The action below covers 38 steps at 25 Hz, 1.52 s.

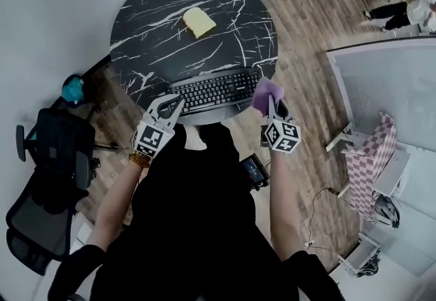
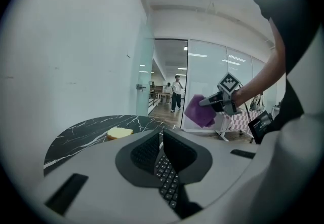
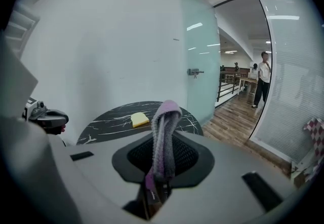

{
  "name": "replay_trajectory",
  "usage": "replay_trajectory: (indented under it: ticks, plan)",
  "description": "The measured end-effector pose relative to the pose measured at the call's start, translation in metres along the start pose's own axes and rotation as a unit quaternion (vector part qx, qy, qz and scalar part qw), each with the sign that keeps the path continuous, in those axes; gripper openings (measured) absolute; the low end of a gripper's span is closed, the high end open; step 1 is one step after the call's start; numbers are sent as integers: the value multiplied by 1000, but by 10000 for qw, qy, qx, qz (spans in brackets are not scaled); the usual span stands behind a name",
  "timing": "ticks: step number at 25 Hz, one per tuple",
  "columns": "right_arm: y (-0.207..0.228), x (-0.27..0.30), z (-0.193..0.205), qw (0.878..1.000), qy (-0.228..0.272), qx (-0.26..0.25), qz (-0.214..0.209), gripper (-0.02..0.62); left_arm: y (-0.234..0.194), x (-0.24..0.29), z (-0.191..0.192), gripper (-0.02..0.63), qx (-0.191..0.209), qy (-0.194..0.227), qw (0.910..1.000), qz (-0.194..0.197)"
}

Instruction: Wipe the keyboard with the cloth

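A black keyboard [image 1: 214,90] lies at the near edge of a round black marble table [image 1: 150,34]. My right gripper [image 1: 272,107] is shut on a purple cloth [image 1: 266,94], held off the keyboard's right end, beyond the table rim. In the right gripper view the cloth [image 3: 165,134] stands folded between the jaws of the right gripper [image 3: 161,170]. My left gripper [image 1: 176,101] is shut and holds nothing; its tips are over the keyboard's left end. In the left gripper view the keyboard [image 2: 168,180] shows under the left gripper [image 2: 161,139], and the cloth [image 2: 199,111] hangs to the right.
A yellow sponge-like block [image 1: 198,22] lies mid-table beyond the keyboard. A black office chair [image 1: 51,163] stands left of me, a checked seat [image 1: 371,156] at right. A small screen device [image 1: 254,170] hangs by my waist. A person [image 2: 176,92] stands in the far corridor.
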State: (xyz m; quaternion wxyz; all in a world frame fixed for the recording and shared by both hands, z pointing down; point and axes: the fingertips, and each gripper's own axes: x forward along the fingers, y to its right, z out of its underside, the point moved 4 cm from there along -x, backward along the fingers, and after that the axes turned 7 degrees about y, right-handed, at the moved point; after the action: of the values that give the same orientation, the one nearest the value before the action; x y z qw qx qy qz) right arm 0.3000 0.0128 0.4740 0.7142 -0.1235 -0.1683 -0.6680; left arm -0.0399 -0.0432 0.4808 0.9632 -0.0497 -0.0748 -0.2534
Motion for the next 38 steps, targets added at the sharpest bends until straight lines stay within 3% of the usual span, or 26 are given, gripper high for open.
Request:
replay_trajectory:
  ticks: [7,11,20,32,38]
  plan:
    - [42,54,9,9961,-588,-648,130,72,-20,-6,60,26,-114,-685,9976,17]
    - [64,86,22,9900,-906,-1076,124,72,-28,-13,90,121,-264,-1104,9935,-59]
    - [102,133,48,9746,-1308,-1801,232,72,-12,-19,148,206,-405,-2046,9779,131]
    - [77,161,99,9767,-1754,-1194,-306,72,-7,-17,181,218,-541,-2581,9646,-6]
    - [53,168,118,9708,-2080,-1048,-580,72,-1,-18,193,220,-590,-2748,9596,109]
